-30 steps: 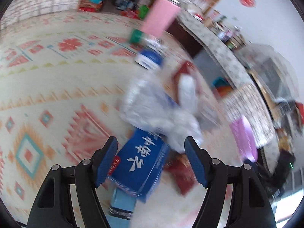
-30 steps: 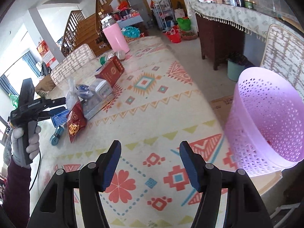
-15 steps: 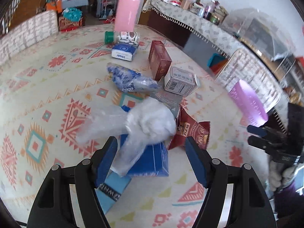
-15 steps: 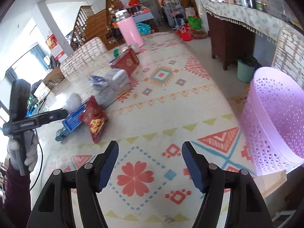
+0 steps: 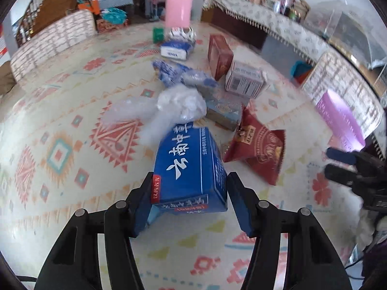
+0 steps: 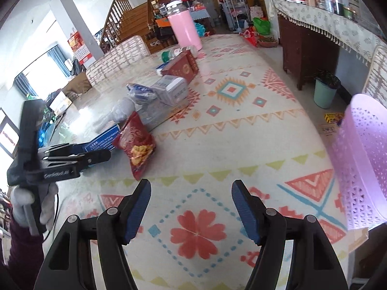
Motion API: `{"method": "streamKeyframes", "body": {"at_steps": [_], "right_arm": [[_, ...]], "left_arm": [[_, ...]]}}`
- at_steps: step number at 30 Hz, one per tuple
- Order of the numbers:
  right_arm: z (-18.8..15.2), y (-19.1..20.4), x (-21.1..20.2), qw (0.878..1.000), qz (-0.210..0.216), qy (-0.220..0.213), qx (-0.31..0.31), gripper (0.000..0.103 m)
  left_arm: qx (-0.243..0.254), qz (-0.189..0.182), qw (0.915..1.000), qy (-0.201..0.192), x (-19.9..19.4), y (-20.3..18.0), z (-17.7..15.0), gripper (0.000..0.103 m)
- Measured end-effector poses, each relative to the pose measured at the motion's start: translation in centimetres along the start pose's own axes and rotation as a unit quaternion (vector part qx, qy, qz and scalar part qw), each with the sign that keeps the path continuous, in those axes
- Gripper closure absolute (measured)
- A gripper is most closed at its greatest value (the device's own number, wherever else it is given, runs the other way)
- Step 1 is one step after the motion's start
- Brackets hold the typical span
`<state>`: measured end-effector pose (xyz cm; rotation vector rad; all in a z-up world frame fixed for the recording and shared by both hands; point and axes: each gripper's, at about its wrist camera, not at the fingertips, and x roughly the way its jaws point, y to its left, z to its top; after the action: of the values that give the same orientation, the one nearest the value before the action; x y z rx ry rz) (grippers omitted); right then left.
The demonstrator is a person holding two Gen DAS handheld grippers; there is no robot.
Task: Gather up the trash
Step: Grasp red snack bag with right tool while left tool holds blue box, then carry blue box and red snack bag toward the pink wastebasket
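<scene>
A blue box with white characters (image 5: 188, 164) lies on the patterned tablecloth (image 5: 60, 133). My left gripper (image 5: 191, 193) straddles its near end with jaws closing, and both pads touch the box's sides. The right wrist view shows that gripper (image 6: 72, 159) over the blue box (image 6: 104, 141), held by a gloved hand. A red snack bag (image 5: 256, 149) lies to the right of the box, and a crumpled clear plastic bag (image 5: 179, 104) lies behind it. My right gripper (image 6: 191, 200) hangs open over bare tablecloth, nothing between its fingers.
A purple mesh basket (image 6: 365, 159) stands at the table's right edge. Farther back lie a red box (image 5: 219, 56), a white box (image 5: 244, 79), a blue packet (image 5: 176, 49) and a tall pink tumbler (image 5: 179, 7). A green bin (image 6: 324, 94) stands on the floor.
My left gripper has swung over the trash pile, come down onto the blue box and narrowed its jaws around it. The right gripper has drifted slightly across the cloth, still open.
</scene>
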<state>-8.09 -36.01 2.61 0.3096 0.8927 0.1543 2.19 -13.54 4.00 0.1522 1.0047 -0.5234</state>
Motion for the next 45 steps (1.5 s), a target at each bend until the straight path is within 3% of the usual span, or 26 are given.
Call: {"method": "streamKeyframes", "body": {"at_steps": [5, 9, 13, 18, 33, 34, 36, 37, 45], "right_arm": [[0.7, 2.1, 1.5, 1.000, 0.006, 0.010, -0.018, 0.029], [1.8, 3.9, 2.1, 0.999, -0.001, 0.009, -0.040, 0.029], [3.2, 5.6, 2.8, 0.997, -0.028, -0.006, -0.066, 0.028], [4.0, 6.1, 3.9, 0.997, -0.040, -0.003, -0.070, 0.027], [4.6, 10.1, 10.0, 0.986, -0.075, 0.045, -0.144, 0.025], [4.4, 10.5, 10.2, 0.984, -0.081, 0.046, -0.150, 0.030], [4.2, 10.9, 10.3, 0.981, -0.095, 0.044, -0.161, 0.056], [4.1, 11.1, 10.3, 0.982, -0.089, 0.045, -0.161, 0.060], [3.4, 11.5, 7.9, 0.985, -0.089, 0.025, -0.144, 0.062]], "left_arm": [[-0.044, -0.032, 0.9973, -0.050, -3.2, 2.0, -1.2, 0.045], [-0.083, -0.091, 0.9886, -0.086, -4.7, 5.0, -2.0, 0.045], [-0.129, -0.107, 0.9789, -0.117, -6.3, 7.8, -2.8, 0.045], [-0.144, -0.126, 0.9691, -0.156, -8.2, 9.1, -3.1, 0.045], [-0.129, -0.077, 0.9755, -0.160, -8.1, 7.9, -3.1, 0.044], [-0.127, -0.073, 0.9761, -0.160, -8.1, 7.7, -3.1, 0.044], [-0.125, -0.069, 0.9767, -0.161, -8.2, 7.4, -3.1, 0.044], [-0.123, -0.065, 0.9769, -0.162, -8.2, 7.3, -3.1, 0.044], [-0.123, -0.052, 0.9760, -0.172, -8.4, 7.1, -3.3, 0.044]]}}
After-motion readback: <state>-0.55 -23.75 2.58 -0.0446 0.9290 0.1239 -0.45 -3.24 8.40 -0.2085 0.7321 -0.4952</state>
